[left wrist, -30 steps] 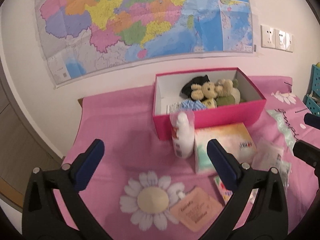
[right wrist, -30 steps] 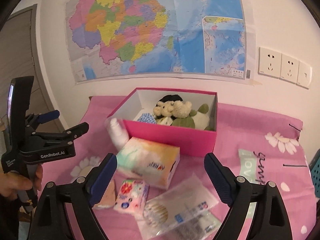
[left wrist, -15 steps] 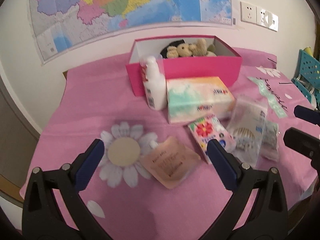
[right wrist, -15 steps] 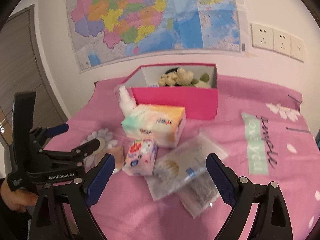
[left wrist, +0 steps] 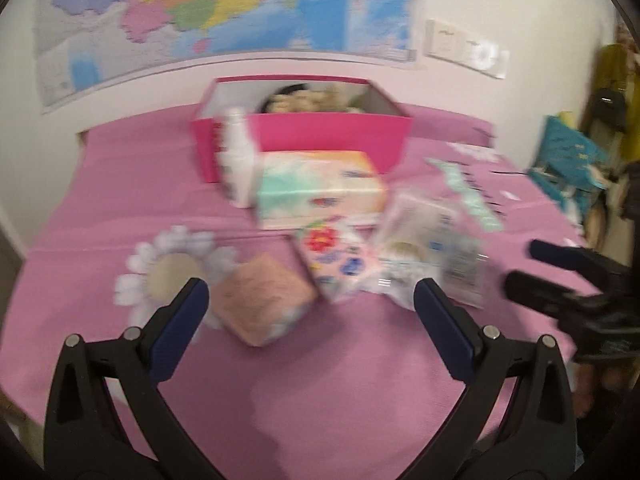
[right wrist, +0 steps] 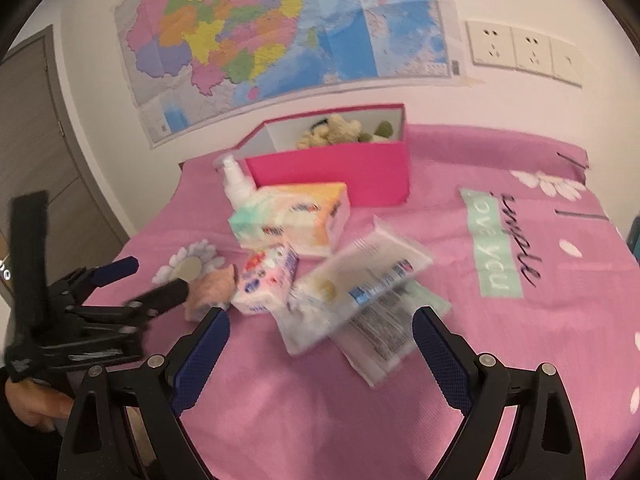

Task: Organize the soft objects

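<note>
A pink box at the back of the pink table holds plush toys. In front of it lie a tissue pack, a small floral tissue packet, a tan pouch and clear plastic packets. My left gripper is open and empty, low over the front of the table near the pouch. My right gripper is open and empty, just short of the plastic packets.
A white pump bottle stands at the box's left front corner. A map and wall sockets are on the wall behind. A teal basket stands off the table's right side.
Both grippers have pulled back and dropped lower, so the box looks farther away and the items in front show fully. Both stay open.
</note>
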The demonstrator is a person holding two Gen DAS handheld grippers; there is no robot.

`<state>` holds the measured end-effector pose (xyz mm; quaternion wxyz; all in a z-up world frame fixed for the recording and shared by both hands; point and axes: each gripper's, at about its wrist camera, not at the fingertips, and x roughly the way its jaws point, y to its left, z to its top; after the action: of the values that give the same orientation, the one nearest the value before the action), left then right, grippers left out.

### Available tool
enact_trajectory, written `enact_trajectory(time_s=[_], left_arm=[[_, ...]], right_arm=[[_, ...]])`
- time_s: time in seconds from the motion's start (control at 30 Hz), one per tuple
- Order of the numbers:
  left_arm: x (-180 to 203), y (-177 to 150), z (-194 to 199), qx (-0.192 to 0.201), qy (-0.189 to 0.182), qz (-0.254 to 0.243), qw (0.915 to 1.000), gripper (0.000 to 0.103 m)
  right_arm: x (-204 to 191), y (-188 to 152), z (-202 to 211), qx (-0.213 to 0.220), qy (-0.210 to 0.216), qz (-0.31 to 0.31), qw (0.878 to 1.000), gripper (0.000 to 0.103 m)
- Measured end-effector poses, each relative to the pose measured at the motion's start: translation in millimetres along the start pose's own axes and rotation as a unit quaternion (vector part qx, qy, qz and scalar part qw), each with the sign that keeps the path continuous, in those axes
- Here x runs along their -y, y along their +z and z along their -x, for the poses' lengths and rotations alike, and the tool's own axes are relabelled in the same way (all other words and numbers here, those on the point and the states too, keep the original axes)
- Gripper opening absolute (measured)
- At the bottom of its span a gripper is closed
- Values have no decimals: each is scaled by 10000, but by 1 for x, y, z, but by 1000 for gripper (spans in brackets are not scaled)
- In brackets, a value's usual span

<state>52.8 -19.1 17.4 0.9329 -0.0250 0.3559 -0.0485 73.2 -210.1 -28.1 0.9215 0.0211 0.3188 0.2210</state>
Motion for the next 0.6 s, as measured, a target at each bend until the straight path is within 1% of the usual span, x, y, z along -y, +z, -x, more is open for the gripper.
enact_trajectory(time_s=[0.07, 0.13, 0.2, 0.23, 0.27, 0.33, 0.37, 0.43, 0.47, 0.5, 0.53, 0.57, 0.6], left_arm=[[9, -2, -2, 13, -164, -73, 9998, 103], [17, -3, -5, -9, -426, -147, 9990, 102], [30, -7, -9, -32, -588, -345, 9977, 102], [38, -10, -10, -6, -686, -496, 9964, 102], [44, -12, -10, 16, -707, -610, 9956, 102], [57, -13, -12, 79, -833, -900, 9924, 100], [64, -14, -12, 119, -814, -1061, 9910, 99], [76, -14, -15, 162, -924, -1307, 9870, 99], [83, -14, -19, 145, -915, -1465, 9849, 97], [92, -16, -23, 139, -871, -1679, 9818, 91], [96, -16, -26, 107, -903, -1778, 9799, 87], [100, -16, -33, 11, -1021, -1852, 9774, 74], [102, -15, -38, -71, -1078, -1844, 9769, 64]], right_arm=[[11, -8, -4, -111, -58, -91, 9999, 94], [24, -14, -10, -216, -99, -234, 9994, 94], [36, -16, -13, -239, -48, -422, 9988, 94], [44, -16, -16, -249, 33, -590, 9979, 94], [54, -13, -19, -262, 141, -784, 9965, 94], [68, -6, -27, -287, 330, -999, 9940, 94], [76, -1, -35, -398, 417, -1099, 9923, 94], [91, 7, -52, -597, 593, -1338, 9874, 94], [97, 10, -58, -675, 674, -1439, 9850, 94], [103, 12, -64, -745, 742, -1527, 9827, 94], [107, 14, -71, -807, 819, -1596, 9805, 93], [111, 17, -77, -871, 900, -1631, 9786, 90], [113, 20, -81, -907, 937, -1652, 9776, 88]])
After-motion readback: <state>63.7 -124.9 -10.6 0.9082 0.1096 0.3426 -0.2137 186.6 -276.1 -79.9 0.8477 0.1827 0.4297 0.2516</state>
